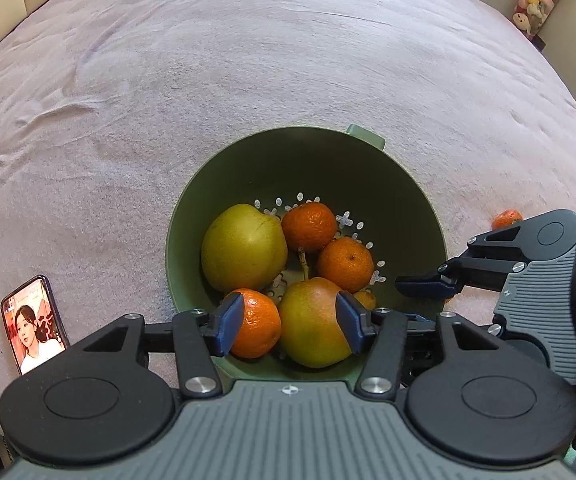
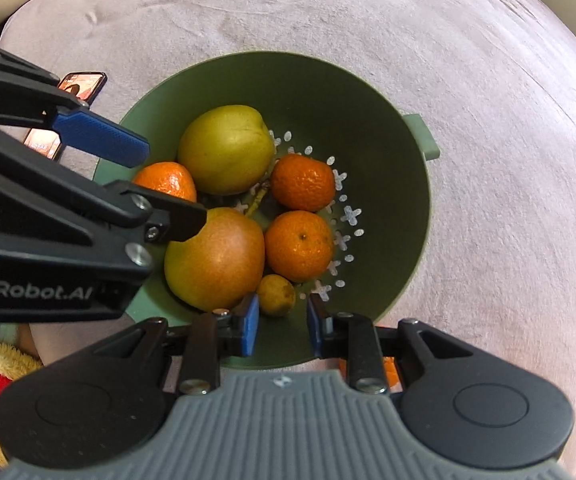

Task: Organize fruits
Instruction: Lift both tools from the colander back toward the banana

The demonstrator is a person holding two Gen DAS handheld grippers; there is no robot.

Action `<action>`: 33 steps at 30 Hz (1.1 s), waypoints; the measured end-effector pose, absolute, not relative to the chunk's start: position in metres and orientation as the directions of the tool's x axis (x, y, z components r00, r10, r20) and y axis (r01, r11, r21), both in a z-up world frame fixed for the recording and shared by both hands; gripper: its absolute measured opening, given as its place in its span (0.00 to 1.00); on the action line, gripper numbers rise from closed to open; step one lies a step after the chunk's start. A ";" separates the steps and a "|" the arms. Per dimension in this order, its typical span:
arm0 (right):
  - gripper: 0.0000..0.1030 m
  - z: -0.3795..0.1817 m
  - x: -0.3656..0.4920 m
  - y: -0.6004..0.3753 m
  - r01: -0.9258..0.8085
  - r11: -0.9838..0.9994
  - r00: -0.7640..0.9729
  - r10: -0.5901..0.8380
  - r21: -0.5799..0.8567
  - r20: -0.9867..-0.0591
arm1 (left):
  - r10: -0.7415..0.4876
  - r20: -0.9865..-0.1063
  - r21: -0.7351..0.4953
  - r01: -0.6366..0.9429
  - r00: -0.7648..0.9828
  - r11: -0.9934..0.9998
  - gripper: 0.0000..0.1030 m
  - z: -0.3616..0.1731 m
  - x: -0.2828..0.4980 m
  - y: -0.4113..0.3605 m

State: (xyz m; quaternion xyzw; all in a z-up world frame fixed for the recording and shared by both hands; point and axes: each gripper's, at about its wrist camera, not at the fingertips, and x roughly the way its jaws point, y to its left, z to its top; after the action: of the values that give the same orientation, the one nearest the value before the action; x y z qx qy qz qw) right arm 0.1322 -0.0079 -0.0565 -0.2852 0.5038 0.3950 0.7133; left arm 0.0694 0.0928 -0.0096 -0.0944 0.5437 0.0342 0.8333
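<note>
Left wrist view: the left gripper [image 1: 289, 318] hangs over the green colander [image 1: 248, 168] on a pink bed cover [image 1: 248, 60], jaws apart around nothing, seemingly having dropped fruit there; a reddish pear [image 1: 311, 324] lies below; one mandarin [image 1: 505, 218] waits outside.

Right wrist view: the right gripper [image 2: 283, 325] hovers at the rim, jaws nearly together and empty, above a small yellow fruit [image 2: 276, 294].

Both pictures are bright and sharp, with soft, even light. The edges bend round and the corners go dark. Small shiny spots sit on the fruit.
</note>
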 end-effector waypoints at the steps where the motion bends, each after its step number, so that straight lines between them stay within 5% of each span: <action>1: 0.24 -0.054 0.131 -0.009 -0.849 0.528 0.181 0.282 -0.006 -0.942 | -0.045 -0.912 -0.119 -0.158 0.407 0.980 0.60 -0.009 0.069 0.092; 17: 0.35 -0.009 0.100 -0.062 -0.721 0.691 0.326 0.410 0.057 -0.852 | -0.052 -0.893 -0.113 -0.111 0.447 0.987 0.61 -0.001 0.066 0.076; 33: 0.45 -0.006 0.075 -0.131 -0.490 0.872 0.510 0.297 0.011 -0.807 | -0.178 -0.825 -0.182 0.046 0.537 0.982 0.63 0.009 0.057 0.026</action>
State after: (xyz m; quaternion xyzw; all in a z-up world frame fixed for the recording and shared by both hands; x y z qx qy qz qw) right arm 0.0751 -0.1306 -0.0059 -0.1099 0.4390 0.2282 0.8621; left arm 0.0571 0.0261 0.0088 -0.0691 0.4769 -0.0642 0.8739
